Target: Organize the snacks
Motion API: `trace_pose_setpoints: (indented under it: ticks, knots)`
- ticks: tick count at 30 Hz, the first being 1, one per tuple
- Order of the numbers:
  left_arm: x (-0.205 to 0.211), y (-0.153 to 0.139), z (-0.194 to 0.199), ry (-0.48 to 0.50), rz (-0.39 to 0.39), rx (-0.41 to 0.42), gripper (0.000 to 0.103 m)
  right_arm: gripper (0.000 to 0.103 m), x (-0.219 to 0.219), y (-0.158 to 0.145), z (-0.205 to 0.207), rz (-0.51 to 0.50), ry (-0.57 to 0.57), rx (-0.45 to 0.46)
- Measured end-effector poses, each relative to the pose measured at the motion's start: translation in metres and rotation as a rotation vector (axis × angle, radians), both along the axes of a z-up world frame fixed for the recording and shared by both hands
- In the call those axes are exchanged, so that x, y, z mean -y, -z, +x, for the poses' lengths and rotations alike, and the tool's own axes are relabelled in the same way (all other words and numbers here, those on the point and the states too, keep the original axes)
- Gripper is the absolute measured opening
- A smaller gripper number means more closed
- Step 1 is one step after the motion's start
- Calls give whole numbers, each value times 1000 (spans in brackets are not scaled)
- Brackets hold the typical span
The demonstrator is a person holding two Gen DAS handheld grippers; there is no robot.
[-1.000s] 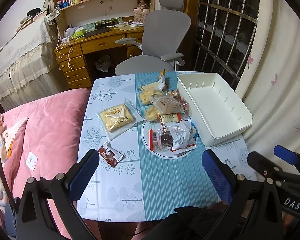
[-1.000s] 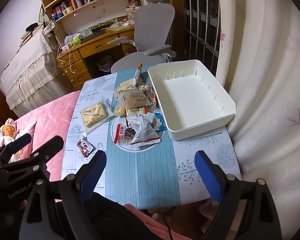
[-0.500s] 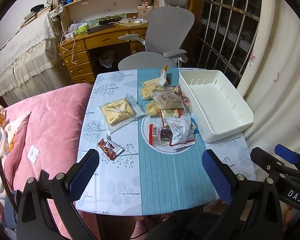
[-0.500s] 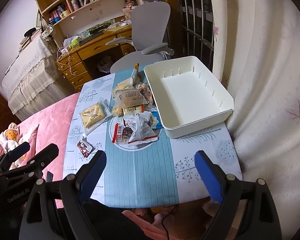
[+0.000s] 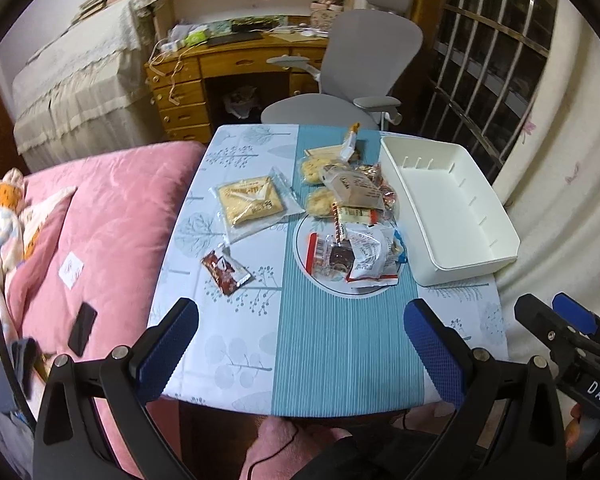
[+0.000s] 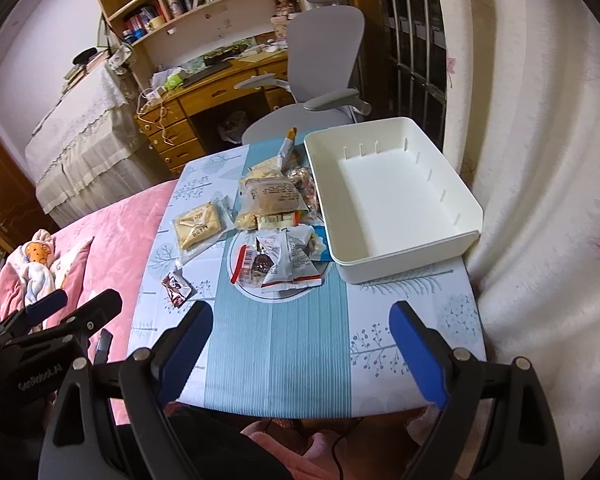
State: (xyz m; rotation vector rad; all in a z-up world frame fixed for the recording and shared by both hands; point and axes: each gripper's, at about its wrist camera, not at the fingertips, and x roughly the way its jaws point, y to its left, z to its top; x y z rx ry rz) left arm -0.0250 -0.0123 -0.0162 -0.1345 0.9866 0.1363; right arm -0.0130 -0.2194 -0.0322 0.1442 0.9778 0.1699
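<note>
- Left gripper (image 5: 300, 344): jaws apart, nothing between them, above the near counter edge.
- Right gripper (image 6: 300, 348): jaws apart, empty.
- Counter (image 5: 340, 352): blue striped runner at centre.
- Snack pile (image 5: 350, 220): mid-counter, spilling over a round plate (image 5: 332, 286).
- White bin (image 5: 452, 208): at 3 o'clock of the pile, just beside it.
- Flat yellow packet (image 5: 250, 200): 9 o'clock of the pile.
- Small brown packet (image 5: 225, 270): 7 o'clock, apart.

Lower packets in the snack pile (image 5: 352, 216) are covered, perhaps biscuits.
</note>
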Motion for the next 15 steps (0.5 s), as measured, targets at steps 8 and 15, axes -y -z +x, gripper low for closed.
trace_pose_setpoints:
  ticks: [8,15]
  knots:
    - [-22,2,-15,-104,-13,7,102,90,6,7,11,24,-16,28]
    - [-56,12,-20,-210,-35,-20,102,90,0,13,26,13,-29,38]
